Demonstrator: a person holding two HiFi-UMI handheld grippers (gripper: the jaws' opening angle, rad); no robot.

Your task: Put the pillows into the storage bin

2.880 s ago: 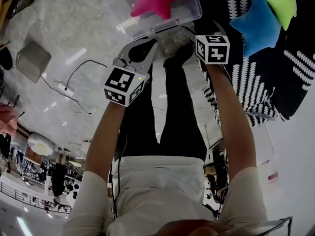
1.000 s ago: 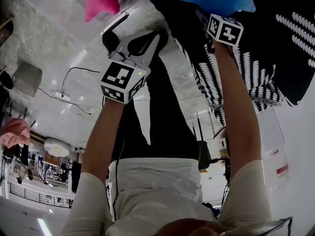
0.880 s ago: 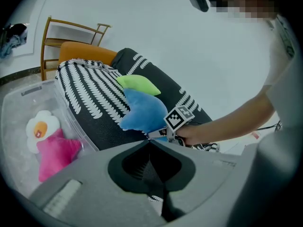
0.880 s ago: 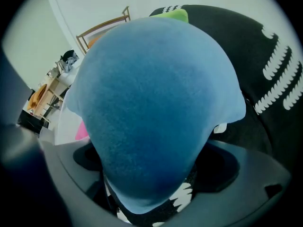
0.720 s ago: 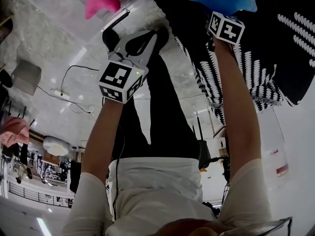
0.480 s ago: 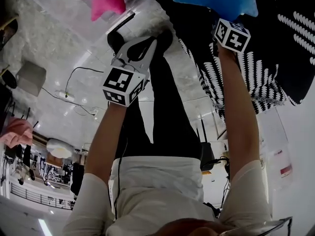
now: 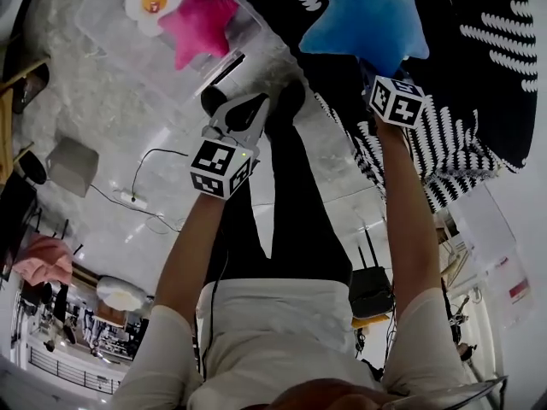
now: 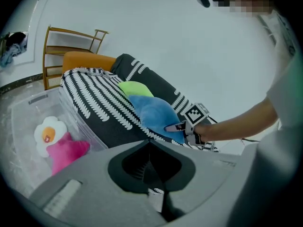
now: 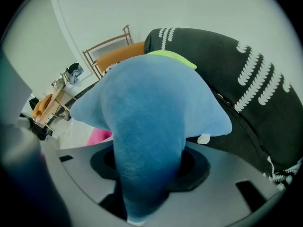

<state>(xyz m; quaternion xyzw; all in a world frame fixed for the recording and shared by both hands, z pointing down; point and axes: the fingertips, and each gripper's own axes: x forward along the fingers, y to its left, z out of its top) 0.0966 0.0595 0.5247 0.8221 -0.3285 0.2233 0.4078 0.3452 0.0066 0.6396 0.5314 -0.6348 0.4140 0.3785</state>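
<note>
Now, blue pillow [image 7: 367,20] is gripped by right gripper [image 7: 376,72], jaws just tightened on it, left gripper [image 7: 256,105] jaws are pressed together, empty.

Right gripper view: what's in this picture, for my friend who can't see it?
A soft blue star pillow fills the picture, one of its points pinched in the right claw, whose jaws have just been closing on it. Behind it peek a green pillow and a black cover with white marks.
</note>
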